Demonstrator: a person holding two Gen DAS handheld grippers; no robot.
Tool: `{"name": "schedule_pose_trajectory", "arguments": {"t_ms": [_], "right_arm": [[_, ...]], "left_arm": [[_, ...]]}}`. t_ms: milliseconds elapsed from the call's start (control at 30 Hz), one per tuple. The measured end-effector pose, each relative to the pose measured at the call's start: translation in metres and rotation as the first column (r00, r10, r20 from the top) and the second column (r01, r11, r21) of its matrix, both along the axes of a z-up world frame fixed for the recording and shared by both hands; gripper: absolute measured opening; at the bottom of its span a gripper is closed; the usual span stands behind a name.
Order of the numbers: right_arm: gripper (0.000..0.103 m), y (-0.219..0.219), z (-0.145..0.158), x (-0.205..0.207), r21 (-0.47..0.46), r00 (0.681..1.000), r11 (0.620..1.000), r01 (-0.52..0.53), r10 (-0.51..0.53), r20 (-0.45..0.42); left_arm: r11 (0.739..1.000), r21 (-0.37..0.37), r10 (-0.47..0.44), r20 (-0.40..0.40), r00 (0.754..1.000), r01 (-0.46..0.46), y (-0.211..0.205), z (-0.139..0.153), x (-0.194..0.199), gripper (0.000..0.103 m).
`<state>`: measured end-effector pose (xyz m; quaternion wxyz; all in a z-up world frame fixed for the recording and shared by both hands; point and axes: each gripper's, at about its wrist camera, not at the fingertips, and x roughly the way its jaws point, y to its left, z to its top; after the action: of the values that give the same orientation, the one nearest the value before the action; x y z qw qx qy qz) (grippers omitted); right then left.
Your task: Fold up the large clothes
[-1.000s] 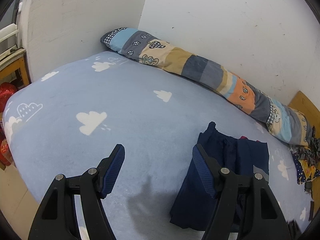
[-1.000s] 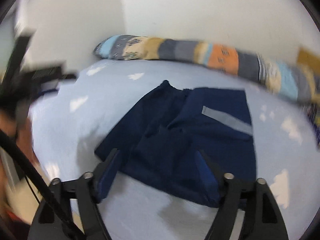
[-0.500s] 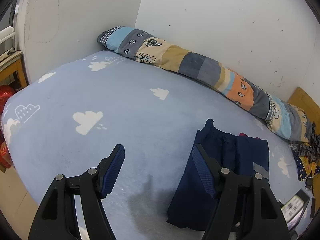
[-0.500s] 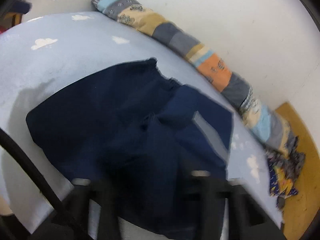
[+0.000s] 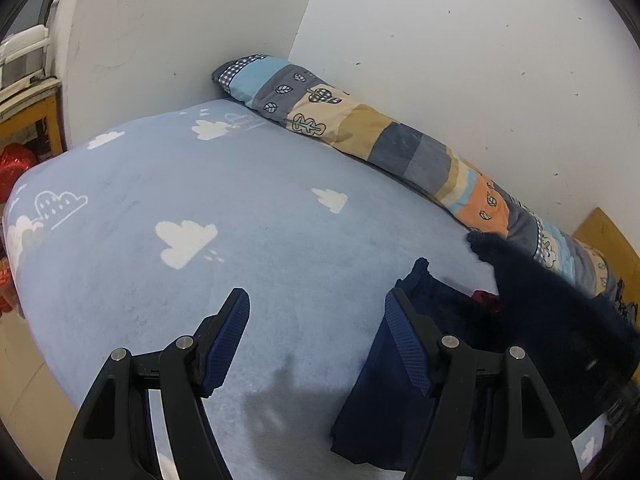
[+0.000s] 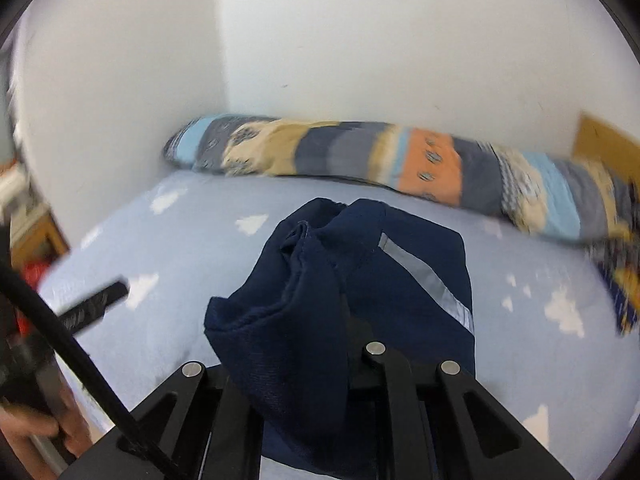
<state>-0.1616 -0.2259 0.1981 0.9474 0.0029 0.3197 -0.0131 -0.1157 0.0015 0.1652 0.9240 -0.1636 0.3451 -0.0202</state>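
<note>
Right tool (image 6: 320, 364) is closing, its jaws pinching a bunched fold of the navy-blue knit garment with a grey stripe (image 6: 400, 280), which lies on the pale-blue cloud-print bed (image 5: 240, 200). Left tool (image 5: 316, 336) hovers wide, nothing between its jaws, just left of the garment.

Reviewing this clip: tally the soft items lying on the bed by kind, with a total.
Navy blue garment with a grey stripe: 1
Long patchwork bolster pillow along the wall: 1
Dark patterned cloth bundle at the bolster's far end, blurred: 1
Total: 3
</note>
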Motion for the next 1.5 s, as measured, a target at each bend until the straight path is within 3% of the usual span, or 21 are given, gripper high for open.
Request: {"name": "schedule_pose_trajectory", "arguments": {"t_ms": [67, 167, 233, 267, 367, 467, 533, 633, 700, 733, 767, 833, 900, 933, 967, 1100, 1167, 1300, 1400, 1500], "right_arm": [[0.013, 0.025, -0.031, 0.007, -0.055, 0.998, 0.998, -0.027, 0.024, -0.058], [0.013, 0.058, -0.114, 0.019, -0.18, 0.983, 0.981, -0.077, 0.045, -0.175], [0.013, 0.061, -0.155, 0.022, -0.174, 0.969, 0.98, -0.095, 0.051, -0.242], [0.013, 0.059, -0.16, 0.021, -0.166, 0.971, 0.982, -0.085, 0.044, -0.235], [0.013, 0.052, -0.133, 0.021, -0.085, 0.986, 0.996, -0.041, 0.026, -0.164], [0.013, 0.043, -0.084, 0.016, -0.011, 1.0, 1.0, 0.001, -0.001, -0.021], [0.013, 0.041, -0.071, 0.013, 0.045, 0.999, 0.999, 0.004, -0.006, 0.034], [0.014, 0.057, -0.101, 0.025, 0.03, 0.995, 0.997, -0.068, 0.07, -0.069], [0.016, 0.071, -0.15, 0.036, -0.005, 0.964, 0.991, -0.133, 0.129, -0.231], [0.016, 0.076, -0.166, 0.035, -0.04, 0.956, 0.988, -0.152, 0.136, -0.261], [0.019, 0.081, -0.172, 0.03, -0.097, 0.961, 0.979, -0.181, 0.155, -0.229], [0.023, 0.086, -0.169, 0.028, -0.139, 0.964, 0.973, -0.184, 0.15, -0.221], [0.035, 0.089, -0.16, 0.03, -0.118, 0.953, 0.972, -0.204, 0.17, -0.249], [0.049, 0.088, -0.154, 0.029, -0.106, 0.948, 0.969, -0.224, 0.191, -0.253], [0.055, 0.088, -0.145, 0.024, -0.084, 0.944, 0.965, -0.248, 0.221, -0.247], [0.056, 0.063, -0.1, -0.02, 0.02, 0.938, 0.946, -0.323, 0.323, -0.129], [0.072, 0.035, -0.079, -0.047, 0.032, 0.956, 0.957, -0.288, 0.29, -0.049], [0.086, -0.032, -0.061, -0.102, -0.087, 0.991, 0.995, -0.051, 0.061, 0.117], [0.086, -0.066, -0.088, -0.126, -0.105, 0.995, 0.993, 0.051, -0.04, 0.096], [0.086, -0.073, -0.123, -0.129, -0.093, 0.998, 0.994, 0.059, -0.059, -0.002]], "left_arm": [[1.0, 0.004, 0.003, -0.007, 1.0, -0.003, 0.001, -0.001, 0.0, 0.069], [1.0, 0.007, 0.007, -0.007, 1.0, -0.007, 0.003, -0.001, -0.001, 0.069], [1.0, 0.018, 0.006, -0.004, 1.0, -0.005, 0.004, 0.0, -0.001, 0.069], [1.0, 0.02, 0.003, -0.001, 1.0, -0.003, 0.004, 0.001, -0.001, 0.069], [0.999, 0.031, 0.007, 0.006, 1.0, -0.007, 0.005, 0.002, -0.001, 0.069], [0.999, 0.027, 0.019, 0.001, 1.0, -0.019, 0.006, 0.001, 0.001, 0.069], [0.999, 0.032, 0.022, 0.001, 1.0, -0.022, 0.006, 0.001, 0.002, 0.069], [0.998, 0.054, 0.02, -0.003, 1.0, -0.02, 0.002, -0.001, 0.004, 0.069], [0.998, 0.065, 0.017, -0.01, 1.0, -0.016, -0.002, -0.003, 0.005, 0.069], [0.998, 0.068, 0.012, -0.011, 1.0, -0.011, -0.005, -0.004, 0.005, 0.07], [0.997, 0.076, 0.003, -0.008, 1.0, -0.002, -0.007, -0.003, 0.005, 0.07], [0.995, 0.097, -0.003, 0.002, 1.0, 0.002, -0.012, -0.002, 0.005, 0.07], [0.994, 0.106, -0.006, 0.003, 1.0, 0.006, -0.016, -0.003, 0.006, 0.07], [0.995, 0.1, -0.01, -0.003, 1.0, 0.01, -0.017, -0.004, 0.007, 0.069], [0.995, 0.095, -0.016, -0.006, 1.0, 0.017, -0.017, -0.004, 0.007, 0.069], [0.994, 0.104, -0.024, 0.002, 1.0, 0.024, -0.019, -0.003, 0.005, 0.069], [0.994, 0.091, -0.063, -0.005, 0.998, 0.063, -0.025, -0.005, 0.004, 0.07], [0.98, 0.035, -0.193, -0.038, 0.981, 0.194, -0.051, -0.013, 0.005, 0.072], [0.95, -0.056, -0.31, -0.085, 0.947, 0.306, -0.078, -0.028, 0.009, 0.072], [0.927, -0.062, -0.375, -0.119, 0.919, 0.37, -0.103, -0.044, 0.011, 0.072]]}}
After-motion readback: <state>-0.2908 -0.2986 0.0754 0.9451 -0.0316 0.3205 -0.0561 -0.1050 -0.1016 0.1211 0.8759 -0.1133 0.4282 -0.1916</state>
